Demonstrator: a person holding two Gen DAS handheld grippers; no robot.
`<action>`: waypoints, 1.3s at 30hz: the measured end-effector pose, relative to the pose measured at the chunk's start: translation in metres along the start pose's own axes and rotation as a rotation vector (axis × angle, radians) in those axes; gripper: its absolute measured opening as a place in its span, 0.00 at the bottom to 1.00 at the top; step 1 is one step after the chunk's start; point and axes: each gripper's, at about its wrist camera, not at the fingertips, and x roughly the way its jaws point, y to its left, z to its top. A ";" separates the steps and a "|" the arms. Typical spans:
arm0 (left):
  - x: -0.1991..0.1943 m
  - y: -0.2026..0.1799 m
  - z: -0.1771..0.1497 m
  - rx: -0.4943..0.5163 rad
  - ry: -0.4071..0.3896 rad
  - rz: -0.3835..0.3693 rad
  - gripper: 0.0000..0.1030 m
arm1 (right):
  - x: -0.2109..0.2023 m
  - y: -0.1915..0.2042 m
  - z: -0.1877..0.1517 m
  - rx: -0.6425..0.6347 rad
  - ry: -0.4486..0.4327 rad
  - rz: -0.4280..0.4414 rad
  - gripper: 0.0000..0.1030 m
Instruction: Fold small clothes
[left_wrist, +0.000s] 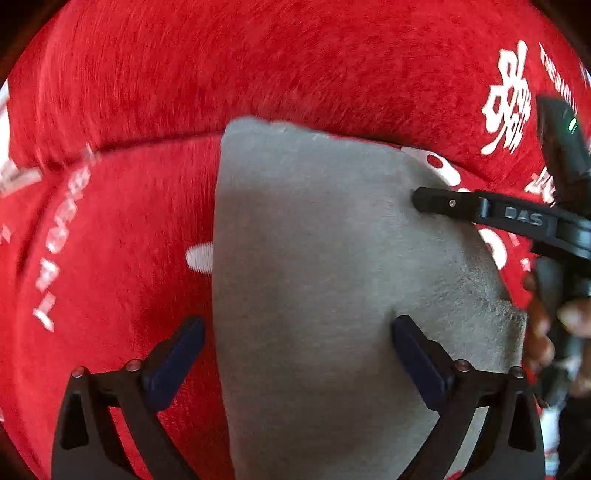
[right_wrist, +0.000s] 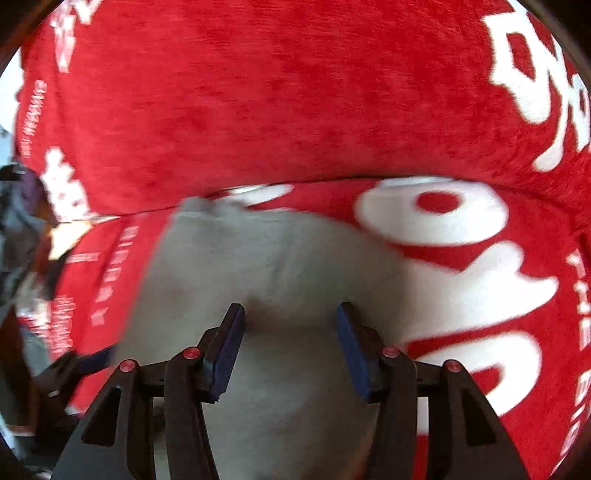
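A small grey garment (left_wrist: 325, 266) lies flat on a red blanket with white lettering; it also shows in the right wrist view (right_wrist: 266, 266). My left gripper (left_wrist: 297, 334) is open, its fingers spread over the garment's near part, the left finger over the red blanket. My right gripper (right_wrist: 290, 321) is open just above the garment's near edge, and nothing is between its fingers. In the left wrist view its black finger (left_wrist: 443, 203) reaches over the garment's right edge.
The red blanket (left_wrist: 147, 92) covers a seat and a backrest, with a crease between them behind the garment; it fills the right wrist view (right_wrist: 295, 92) too. Dark clutter (right_wrist: 22, 229) sits at the left edge.
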 end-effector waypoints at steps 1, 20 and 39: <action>-0.001 0.010 0.001 -0.037 0.021 -0.037 0.99 | 0.002 -0.005 0.001 0.004 0.005 0.001 0.54; 0.002 0.071 0.016 -0.181 0.130 -0.246 0.99 | -0.081 -0.101 -0.073 0.314 -0.068 0.219 0.78; 0.005 0.023 0.036 0.028 0.088 -0.188 0.45 | -0.017 0.011 -0.047 0.056 0.051 0.164 0.34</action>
